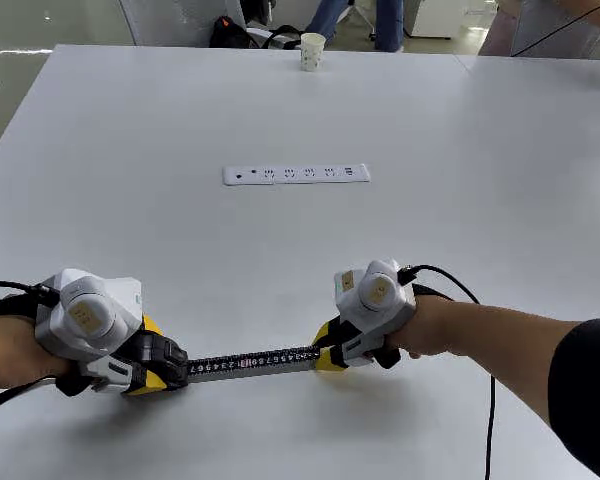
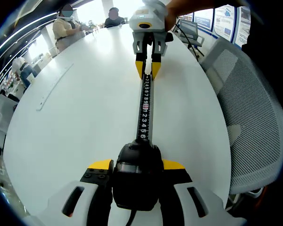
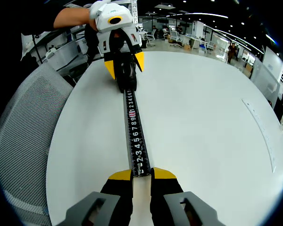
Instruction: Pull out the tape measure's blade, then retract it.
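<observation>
White tabletop (image 1: 280,110) spreads wide under both grippers. Nearest the person, on the near side of the power strip (image 1: 296,174), the tape measure lies low over the tabletop.

The left gripper (image 1: 148,360) is nearer than the power strip and off to its left. Its jaws are squeezed tight on the black tape measure case (image 2: 137,176), one yellow tip on each side of it.

The blade (image 1: 252,362) comes out of the case and runs straight across to the other gripper, along the near side of the power strip. It is dark, with white numbers and a red mark partway along. It is pulled out a short way.

The right gripper (image 1: 327,358) is nearer than the power strip too, below its right end. Its jaws are almost closed and pinch the very end of the blade between the yellow tips.

A grey mesh chair (image 2: 254,117) stands at the tabletop's edge, on the side away from the power strip.

Past the power strip, a paper cup (image 1: 312,51) stands upright by the far edge. In the left gripper view, people (image 2: 68,26) sit at the end of the tabletop, farther off than the power strip.
</observation>
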Demonstrator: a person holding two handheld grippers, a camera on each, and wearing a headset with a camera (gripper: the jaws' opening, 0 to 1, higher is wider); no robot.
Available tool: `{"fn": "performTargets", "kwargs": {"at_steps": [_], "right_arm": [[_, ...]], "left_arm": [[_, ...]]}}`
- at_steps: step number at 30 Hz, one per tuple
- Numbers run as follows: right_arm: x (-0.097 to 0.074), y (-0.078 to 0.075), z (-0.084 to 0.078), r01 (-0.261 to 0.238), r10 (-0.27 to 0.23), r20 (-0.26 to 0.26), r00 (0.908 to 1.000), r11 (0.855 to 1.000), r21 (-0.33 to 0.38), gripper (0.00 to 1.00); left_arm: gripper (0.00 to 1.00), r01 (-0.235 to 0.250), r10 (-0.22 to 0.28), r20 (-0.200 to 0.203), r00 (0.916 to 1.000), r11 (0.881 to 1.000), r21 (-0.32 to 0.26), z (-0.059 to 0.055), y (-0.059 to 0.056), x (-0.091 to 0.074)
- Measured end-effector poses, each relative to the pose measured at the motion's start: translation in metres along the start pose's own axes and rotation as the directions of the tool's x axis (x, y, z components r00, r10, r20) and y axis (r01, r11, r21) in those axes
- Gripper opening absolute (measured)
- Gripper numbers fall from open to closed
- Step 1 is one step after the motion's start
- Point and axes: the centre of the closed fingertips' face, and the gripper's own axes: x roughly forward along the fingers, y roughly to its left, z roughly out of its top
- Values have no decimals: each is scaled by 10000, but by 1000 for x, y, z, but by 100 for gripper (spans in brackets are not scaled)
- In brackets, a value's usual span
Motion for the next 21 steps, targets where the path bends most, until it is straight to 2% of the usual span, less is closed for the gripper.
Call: {"fn": "performTargets", "kwargs": {"at_steps": [21], "right_arm": [[-5, -2, -7, 0, 0, -32, 10000, 9999, 116, 9]], "left_arm": [[33, -8, 8, 5, 10000, 10000, -21, -2, 1, 1]]}}
